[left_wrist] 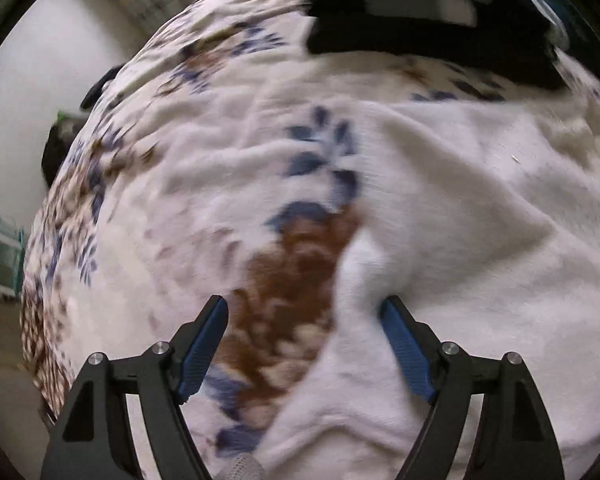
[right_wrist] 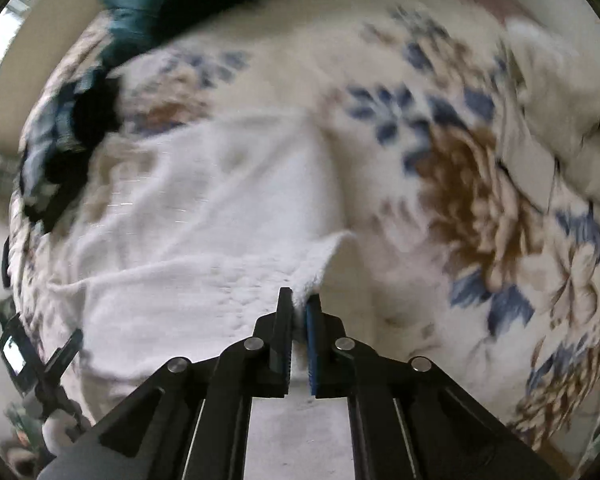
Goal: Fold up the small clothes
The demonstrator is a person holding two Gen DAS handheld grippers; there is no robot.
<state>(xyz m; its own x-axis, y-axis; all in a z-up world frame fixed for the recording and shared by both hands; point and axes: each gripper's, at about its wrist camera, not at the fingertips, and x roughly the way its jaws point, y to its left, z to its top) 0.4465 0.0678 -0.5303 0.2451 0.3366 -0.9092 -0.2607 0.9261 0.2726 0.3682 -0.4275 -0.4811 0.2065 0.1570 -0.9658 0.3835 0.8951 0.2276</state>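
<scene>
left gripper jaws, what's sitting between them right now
In the left wrist view, the open left gripper frames floral blanket and the white cloth's edge beside one jaw.

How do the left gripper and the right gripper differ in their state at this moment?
The left gripper is open, jaws spread wide; the right gripper is shut on the white cloth. The left holds nothing, with the cloth's edge lying between its fingers; the right pinches a corner. Both point at the same white cloth on the floral blanket.

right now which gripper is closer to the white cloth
Right. The right gripper is shut on a corner of the white cloth, touching it. The left gripper is open at the cloth's edge, one finger against a fold, nothing clamped.
</scene>
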